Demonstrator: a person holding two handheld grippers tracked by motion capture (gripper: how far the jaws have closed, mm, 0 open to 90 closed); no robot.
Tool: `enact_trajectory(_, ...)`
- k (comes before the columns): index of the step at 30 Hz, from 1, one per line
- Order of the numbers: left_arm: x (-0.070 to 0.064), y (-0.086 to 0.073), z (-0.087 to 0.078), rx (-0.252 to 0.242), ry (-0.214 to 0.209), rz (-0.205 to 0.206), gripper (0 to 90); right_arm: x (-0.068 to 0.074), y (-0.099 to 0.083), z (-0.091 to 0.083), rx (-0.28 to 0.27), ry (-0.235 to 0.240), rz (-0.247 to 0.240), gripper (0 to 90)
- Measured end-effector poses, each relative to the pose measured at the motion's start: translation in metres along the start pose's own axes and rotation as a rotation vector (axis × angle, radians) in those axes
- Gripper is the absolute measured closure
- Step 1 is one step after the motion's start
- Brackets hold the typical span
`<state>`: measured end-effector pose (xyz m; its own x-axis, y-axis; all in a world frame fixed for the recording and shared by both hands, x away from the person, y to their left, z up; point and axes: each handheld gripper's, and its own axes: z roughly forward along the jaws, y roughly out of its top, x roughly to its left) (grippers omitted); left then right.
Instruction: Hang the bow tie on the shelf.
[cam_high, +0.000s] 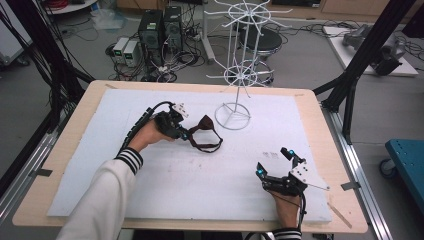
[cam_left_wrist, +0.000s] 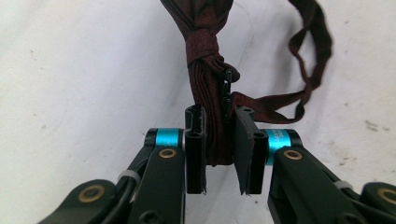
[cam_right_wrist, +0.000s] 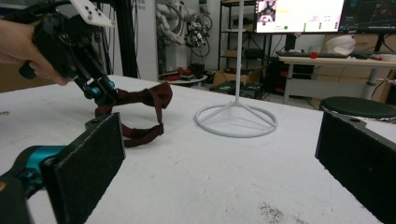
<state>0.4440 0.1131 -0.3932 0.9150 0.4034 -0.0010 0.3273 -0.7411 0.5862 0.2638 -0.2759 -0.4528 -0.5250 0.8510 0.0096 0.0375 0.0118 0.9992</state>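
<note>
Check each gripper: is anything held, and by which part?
Left gripper pinches the bow tie by one wing, beside the knot. Right gripper is open, holding nothing.

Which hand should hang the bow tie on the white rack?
Left, probably. The left gripper is shut on the bow tie, its fingers pinching one wing, near the white rack. The right gripper is open and farther away.

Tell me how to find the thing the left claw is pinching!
Look at the white mat on the table, then at the tall white wire rack standing on it. Just left of the rack's round foot lies a dark red bow tie with a looping strap, the only cloth thing there, pinched by the left claw.
</note>
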Motion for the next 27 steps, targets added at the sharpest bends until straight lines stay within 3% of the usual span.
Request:
enact_trajectory(3, -0.003, 0.001, -0.005, -0.006, 0.003, 0.013, 75.6, 0.000, 0.000, 0.000, 0.000, 0.001, -0.001, 0.7)
enact_trajectory(6, -0.012, 0.005, -0.019, -0.052, -0.006, 0.037, 75.6, -0.001, 0.000, 0.000, -0.004, -0.001, 0.005, 0.7)
enact_trajectory(8, -0.016, 0.006, -0.025, -0.063, -0.006, 0.048, 75.6, -0.001, 0.001, 0.000, -0.001, 0.017, 0.031, 0.7)
enact_trajectory(11, -0.022, 0.004, -0.032, -0.101, -0.010, 0.052, 75.6, 0.001, 0.005, 0.001, -0.011, 0.030, 0.030, 0.7)
enact_trajectory(16, -0.027, 0.000, -0.043, -0.123, -0.013, 0.063, 75.6, 0.002, 0.016, 0.002, -0.023, 0.060, 0.034, 0.7)
enact_trajectory(20, -0.034, -0.004, -0.055, -0.172, -0.014, 0.071, 75.6, 0.004, 0.027, 0.003, -0.056, 0.120, 0.021, 0.7)
enact_trajectory(27, -0.041, -0.009, -0.063, -0.234, -0.021, 0.081, 75.6, 0.010, 0.047, 0.011, -0.026, 0.219, 0.033, 0.7)
